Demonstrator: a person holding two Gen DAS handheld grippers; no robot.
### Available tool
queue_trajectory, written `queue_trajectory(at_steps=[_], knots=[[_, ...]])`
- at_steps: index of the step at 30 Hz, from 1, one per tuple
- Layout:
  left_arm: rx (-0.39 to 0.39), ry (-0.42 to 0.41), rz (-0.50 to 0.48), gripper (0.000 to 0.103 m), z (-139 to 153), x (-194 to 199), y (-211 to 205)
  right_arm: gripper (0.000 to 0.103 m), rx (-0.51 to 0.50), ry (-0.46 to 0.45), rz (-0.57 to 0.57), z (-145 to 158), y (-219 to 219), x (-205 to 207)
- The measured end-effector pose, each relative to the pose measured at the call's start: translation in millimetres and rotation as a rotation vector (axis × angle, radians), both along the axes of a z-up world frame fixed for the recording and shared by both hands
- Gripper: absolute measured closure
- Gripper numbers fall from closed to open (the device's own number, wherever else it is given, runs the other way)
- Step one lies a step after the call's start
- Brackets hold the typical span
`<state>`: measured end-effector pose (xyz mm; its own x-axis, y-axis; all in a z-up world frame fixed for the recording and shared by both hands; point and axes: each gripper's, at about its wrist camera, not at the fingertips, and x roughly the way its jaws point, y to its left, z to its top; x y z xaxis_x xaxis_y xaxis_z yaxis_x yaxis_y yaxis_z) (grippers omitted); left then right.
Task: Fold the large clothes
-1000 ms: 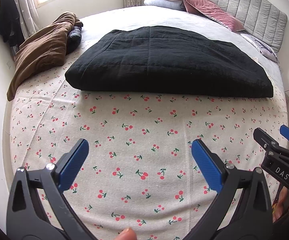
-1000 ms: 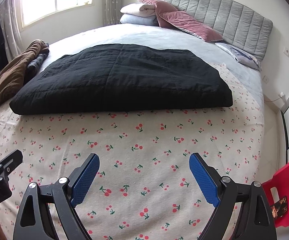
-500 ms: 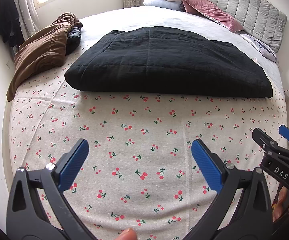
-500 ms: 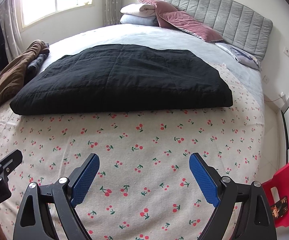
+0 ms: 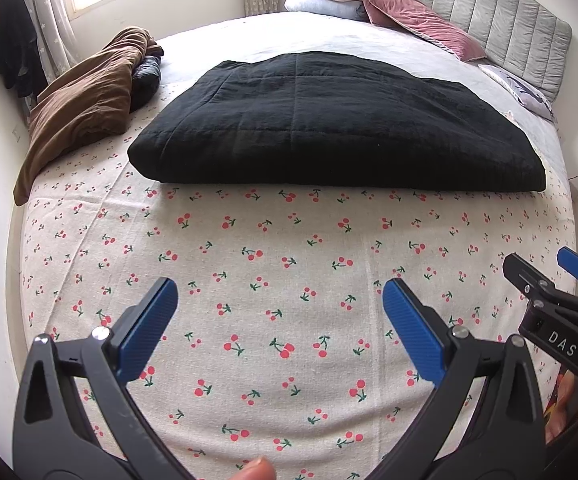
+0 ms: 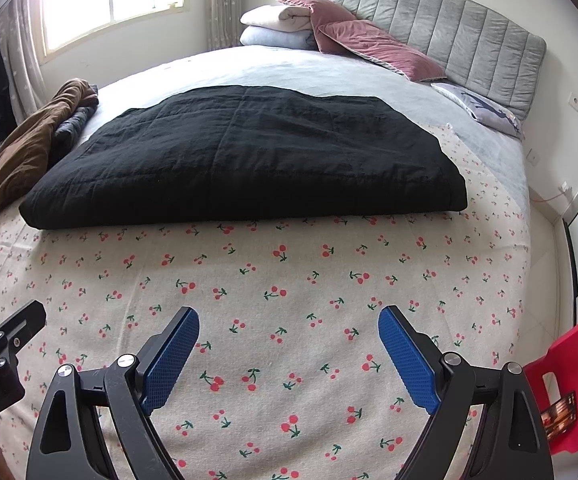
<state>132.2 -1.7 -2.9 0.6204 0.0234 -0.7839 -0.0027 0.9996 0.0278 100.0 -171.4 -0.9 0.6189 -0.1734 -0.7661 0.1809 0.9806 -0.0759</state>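
Left gripper (image 5: 277,312) and right gripper (image 6: 289,344) both wide, empty (short of the black quilted garment (image 5: 329,120)); risk pinching cherry-print sheet (image 5: 289,240) beneath its near edge.

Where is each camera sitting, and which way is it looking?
Left wrist: on the left gripper, looking down the bed at the black quilt; its open blue pads, a fingertip and the right gripper show.
Right wrist: on the right gripper, facing the same way; open pads and the left gripper's edge show.
Both share: quilt, cherry sheet, headboard.
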Motion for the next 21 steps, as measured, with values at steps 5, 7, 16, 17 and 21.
queue_trajectory(at_steps=[5,7,16,17,21], knots=[[0.001,0.001,-0.001,0.001,-0.2,-0.3,-0.3,0.011,0.001,0.002,0.0,-0.1,0.5,0.1],[0.002,0.002,-0.001,0.001,-0.1,-0.4,-0.1,0.011,0.001,0.003,0.0,-0.4,0.6,0.4],[0.01,0.029,-0.016,0.001,-7.7,2.1,0.2,0.011,0.008,0.003,-0.004,-1.8,-1.1,0.0],[0.011,0.036,-0.016,0.001,-9.8,2.6,-0.1,0.011,0.01,0.004,-0.005,-2.3,-1.6,0.1],[0.023,0.057,-0.019,0.001,-21.5,3.5,-2.2,0.011,0.026,0.016,-0.014,-8.5,-4.6,2.2]])
